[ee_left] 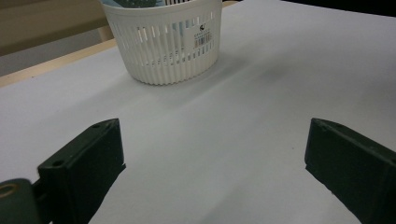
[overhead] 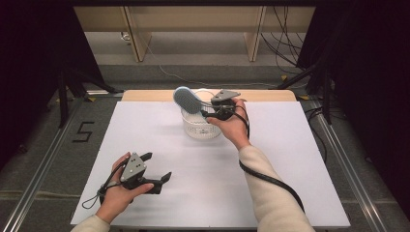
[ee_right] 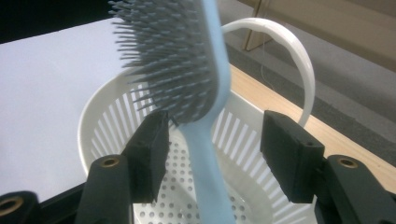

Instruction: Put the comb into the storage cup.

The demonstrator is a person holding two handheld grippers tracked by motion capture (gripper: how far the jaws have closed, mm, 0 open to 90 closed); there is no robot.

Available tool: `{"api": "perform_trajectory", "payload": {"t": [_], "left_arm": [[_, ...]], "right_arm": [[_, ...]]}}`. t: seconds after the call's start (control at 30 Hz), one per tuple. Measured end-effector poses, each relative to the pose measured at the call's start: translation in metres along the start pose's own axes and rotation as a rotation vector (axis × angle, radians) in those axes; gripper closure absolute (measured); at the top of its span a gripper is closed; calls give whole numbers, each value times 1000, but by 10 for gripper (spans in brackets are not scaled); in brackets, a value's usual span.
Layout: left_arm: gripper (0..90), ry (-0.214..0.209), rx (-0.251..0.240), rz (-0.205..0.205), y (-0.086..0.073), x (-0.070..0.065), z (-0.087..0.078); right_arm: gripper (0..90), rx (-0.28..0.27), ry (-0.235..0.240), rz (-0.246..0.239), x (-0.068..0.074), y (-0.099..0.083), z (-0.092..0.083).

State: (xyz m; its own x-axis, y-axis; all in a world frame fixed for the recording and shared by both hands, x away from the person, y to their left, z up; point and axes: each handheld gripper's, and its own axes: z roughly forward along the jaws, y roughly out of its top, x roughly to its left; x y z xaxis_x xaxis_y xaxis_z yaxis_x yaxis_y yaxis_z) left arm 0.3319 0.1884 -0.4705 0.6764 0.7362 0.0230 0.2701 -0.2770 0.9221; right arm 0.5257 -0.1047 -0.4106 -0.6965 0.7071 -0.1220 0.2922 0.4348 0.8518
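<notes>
A light blue hairbrush point(overhead: 187, 100) with grey bristles stands tilted in a white slotted basket point(overhead: 200, 126) at the far middle of the white table. Its head leans up and to the left over the rim. My right gripper point(overhead: 209, 112) hovers at the basket's right rim. In the right gripper view the brush handle point(ee_right: 205, 154) runs down between the two jaws of the right gripper point(ee_right: 212, 140) into the basket point(ee_right: 93, 121), with a gap on each side, so the gripper is open. My left gripper point(overhead: 157, 166) rests open near the front left, with nothing in it point(ee_left: 215, 154).
The basket point(ee_left: 163, 42) has a white arched carry handle point(ee_right: 294, 51) and a barcode sticker on its wall. The white sheet point(overhead: 145, 130) covers a wooden table whose far edge point(overhead: 145, 95) shows behind the basket. Dark stands and cables flank the table.
</notes>
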Motion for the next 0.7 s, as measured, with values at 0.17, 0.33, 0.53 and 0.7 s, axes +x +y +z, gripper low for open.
{"api": "perform_trajectory", "payload": {"t": [0.17, 0.33, 0.53, 0.7], "left_arm": [[40, 0, 0, -2, 0, -1, 0], [40, 0, 2, -6, 0, 0, 1], [40, 2, -1, -9, 0, 0, 0], [39, 6, -1, -15, -1, 1, 0]], "right_arm": [[387, -5, -7, 13, -4, 0, -9], [330, -1, -10, 49, -8, -2, -13], [269, -9, -12, 74, -9, -5, -16], [185, -16, -8, 85, -11, -7, -20]]}}
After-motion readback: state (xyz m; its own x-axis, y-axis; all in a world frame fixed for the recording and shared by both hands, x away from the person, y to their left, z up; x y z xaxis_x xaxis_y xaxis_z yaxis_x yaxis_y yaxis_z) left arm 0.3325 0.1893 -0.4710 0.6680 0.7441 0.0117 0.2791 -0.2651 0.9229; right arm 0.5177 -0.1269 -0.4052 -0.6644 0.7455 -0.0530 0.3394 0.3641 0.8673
